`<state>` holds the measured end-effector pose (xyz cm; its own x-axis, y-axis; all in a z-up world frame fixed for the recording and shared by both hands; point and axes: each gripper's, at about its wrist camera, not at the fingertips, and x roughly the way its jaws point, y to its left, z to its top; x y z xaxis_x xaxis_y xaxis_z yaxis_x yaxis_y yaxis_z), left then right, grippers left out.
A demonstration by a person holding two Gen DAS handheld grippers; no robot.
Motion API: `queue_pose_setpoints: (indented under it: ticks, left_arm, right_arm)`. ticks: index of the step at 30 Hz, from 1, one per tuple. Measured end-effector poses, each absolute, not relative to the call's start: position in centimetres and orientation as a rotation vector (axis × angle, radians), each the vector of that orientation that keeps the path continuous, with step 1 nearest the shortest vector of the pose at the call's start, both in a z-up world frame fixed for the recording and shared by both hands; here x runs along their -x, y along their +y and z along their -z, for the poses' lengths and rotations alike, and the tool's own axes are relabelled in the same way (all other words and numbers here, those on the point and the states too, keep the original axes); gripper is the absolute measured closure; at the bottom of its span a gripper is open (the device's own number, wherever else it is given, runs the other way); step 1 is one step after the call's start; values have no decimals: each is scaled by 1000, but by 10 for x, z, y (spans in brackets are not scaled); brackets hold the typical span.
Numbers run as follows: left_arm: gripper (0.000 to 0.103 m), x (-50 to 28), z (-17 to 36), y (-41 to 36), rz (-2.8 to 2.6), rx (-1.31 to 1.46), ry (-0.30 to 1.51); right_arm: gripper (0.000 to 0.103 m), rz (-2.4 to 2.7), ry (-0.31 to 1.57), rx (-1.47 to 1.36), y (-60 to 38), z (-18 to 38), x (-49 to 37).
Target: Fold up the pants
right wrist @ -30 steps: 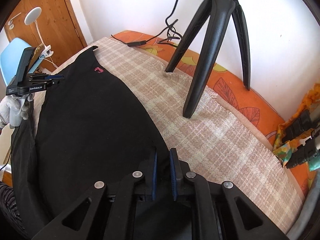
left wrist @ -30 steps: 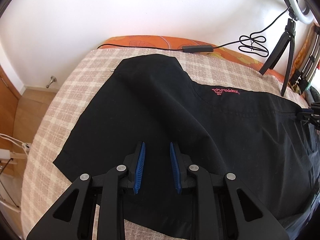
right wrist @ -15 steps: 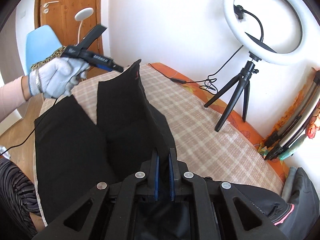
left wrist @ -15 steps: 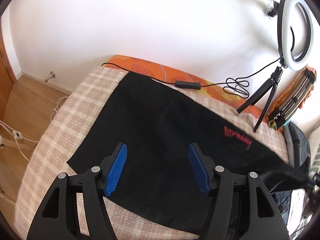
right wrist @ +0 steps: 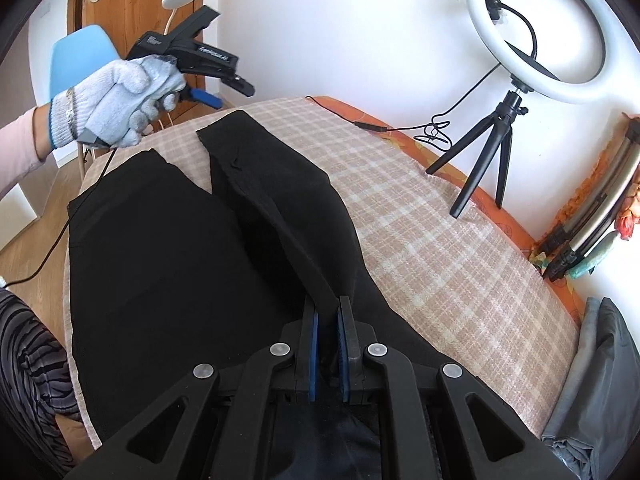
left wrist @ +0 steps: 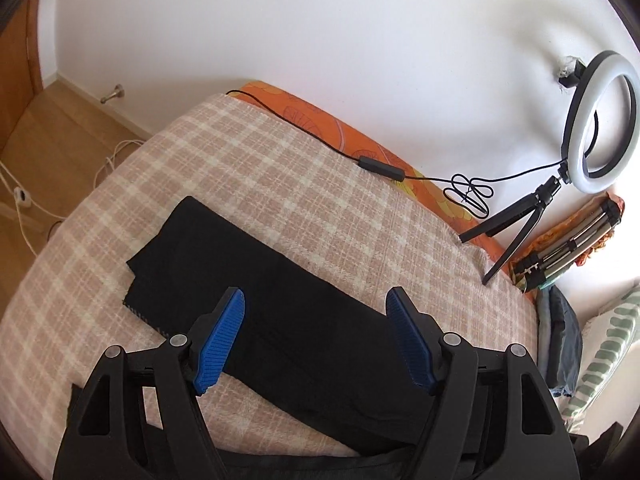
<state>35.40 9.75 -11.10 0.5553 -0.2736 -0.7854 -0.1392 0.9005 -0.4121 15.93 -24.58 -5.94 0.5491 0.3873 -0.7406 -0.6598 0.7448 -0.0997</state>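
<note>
The black pants lie on the checked bed cover. One leg is folded over toward the other, with a ridge of cloth running up to my right gripper. My right gripper is shut on the pants' cloth near the waist. My left gripper is wide open and empty, held above a pants leg. In the right wrist view it hangs in the air above the leg ends, in a gloved hand.
A ring light on a tripod stands at the bed's far edge, its cable along the orange sheet. Folded tripods and folded clothes lie at the right. A blue chair and a door are at the left.
My left gripper opened, let go of the pants leg and rose away. My right gripper lifted and carried its cloth across, so one leg now lies folded over.
</note>
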Motion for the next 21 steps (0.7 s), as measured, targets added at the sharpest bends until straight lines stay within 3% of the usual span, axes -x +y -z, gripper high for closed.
queue_pose_setpoints:
  ticks: [10, 21]
  left_arm:
    - [30, -305, 141, 91, 159, 604, 1081]
    - [30, -325, 164, 56, 150, 772, 1077]
  right_arm:
    - [97, -574, 749, 323, -257, 41, -197]
    - [97, -569, 725, 351, -258, 31, -187]
